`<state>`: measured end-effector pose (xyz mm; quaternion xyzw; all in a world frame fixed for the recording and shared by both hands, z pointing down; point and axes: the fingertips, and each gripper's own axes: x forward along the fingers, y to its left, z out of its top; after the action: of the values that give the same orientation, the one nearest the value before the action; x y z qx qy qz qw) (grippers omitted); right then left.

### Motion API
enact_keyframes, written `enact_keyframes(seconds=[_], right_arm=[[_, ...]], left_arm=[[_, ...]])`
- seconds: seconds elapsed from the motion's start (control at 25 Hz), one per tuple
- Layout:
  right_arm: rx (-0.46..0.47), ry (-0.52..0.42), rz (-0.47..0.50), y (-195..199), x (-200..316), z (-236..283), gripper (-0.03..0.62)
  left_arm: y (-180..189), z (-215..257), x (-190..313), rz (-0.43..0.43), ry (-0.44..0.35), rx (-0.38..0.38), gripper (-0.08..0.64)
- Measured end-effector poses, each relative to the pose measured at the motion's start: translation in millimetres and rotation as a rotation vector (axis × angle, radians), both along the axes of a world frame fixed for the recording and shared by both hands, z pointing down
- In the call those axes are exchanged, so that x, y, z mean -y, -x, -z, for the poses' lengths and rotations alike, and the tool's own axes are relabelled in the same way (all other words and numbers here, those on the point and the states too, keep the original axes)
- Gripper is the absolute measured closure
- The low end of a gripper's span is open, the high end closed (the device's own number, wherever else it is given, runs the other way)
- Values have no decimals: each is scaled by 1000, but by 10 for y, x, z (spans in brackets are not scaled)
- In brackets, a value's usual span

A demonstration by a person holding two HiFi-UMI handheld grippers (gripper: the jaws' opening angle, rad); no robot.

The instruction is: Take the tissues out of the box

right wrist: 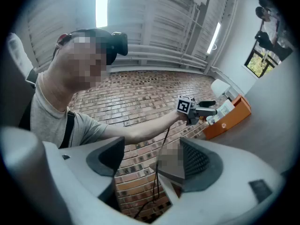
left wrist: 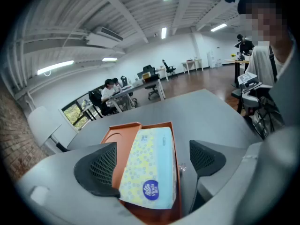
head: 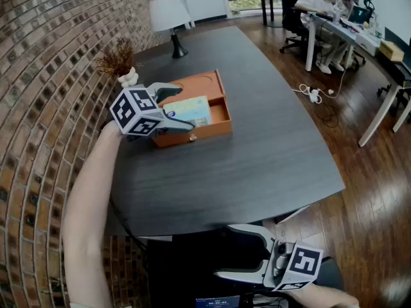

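- Brick wall (head: 45, 76): runs along the desk's edge, left of the orange box.
- Dried plant ornament (head: 118, 61): stands on the desk, left of the box and beyond it, close to the wall.
- White lamp (head: 169, 15): stands on the desk well beyond the box.
- Left tool (head: 186, 108) (left wrist: 150, 161): held at the box's left side and reaching over it. Its jaws stand open, one on each side of the tissue pack. A gap shows between the right-hand pad and the pack. Whether the other pad touches it cannot be told.
- Tissue pack (head: 191, 111) (left wrist: 147, 165): lies flat inside the box, in the nearer compartment. It is pale blue and yellow with a round blue logo on the end that faces the left tool.
- Orange box (head: 209, 132) (left wrist: 119, 135): sits on the dark desk (head: 270, 153), towards its left part. Its far section is a shallow tray with a round recess, and a small knob shows on its front wall.
- Right tool (head: 225, 252) (right wrist: 152, 161): held low, off the desk's near edge and well apart from the box. Its jaws are spread with nothing between them.
- Seated people (head: 324, 5): at other tables far right of the box and beyond it, across the wooden floor (head: 372, 191).
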<state>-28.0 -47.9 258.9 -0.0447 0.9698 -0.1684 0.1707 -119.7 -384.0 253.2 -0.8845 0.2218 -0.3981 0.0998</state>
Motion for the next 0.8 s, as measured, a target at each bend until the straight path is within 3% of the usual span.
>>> enact_keyframes(seconds=[0.16,0.28,0.36,0.52,0.72,0.8], right_arm=[[2,13,9,-7,-8,4,219],[9,24,11,-27,7,15,224],[16,32,10,-41,21,23,229],[27,46,5,-70,56,41,233],[26,47,6,-65,56,26,233],[21,44,9,-55,48,19,233]], left_arm=[[26,-170,110,-31,88,146,72],[40,-300,184,-31,160,191,72],[36,-396,189,-40,202,197,75],[16,-480,127,-79,248,179,144],[9,-409,103,-94,246,161,179],[6,-285,118,-83,229,111,182]])
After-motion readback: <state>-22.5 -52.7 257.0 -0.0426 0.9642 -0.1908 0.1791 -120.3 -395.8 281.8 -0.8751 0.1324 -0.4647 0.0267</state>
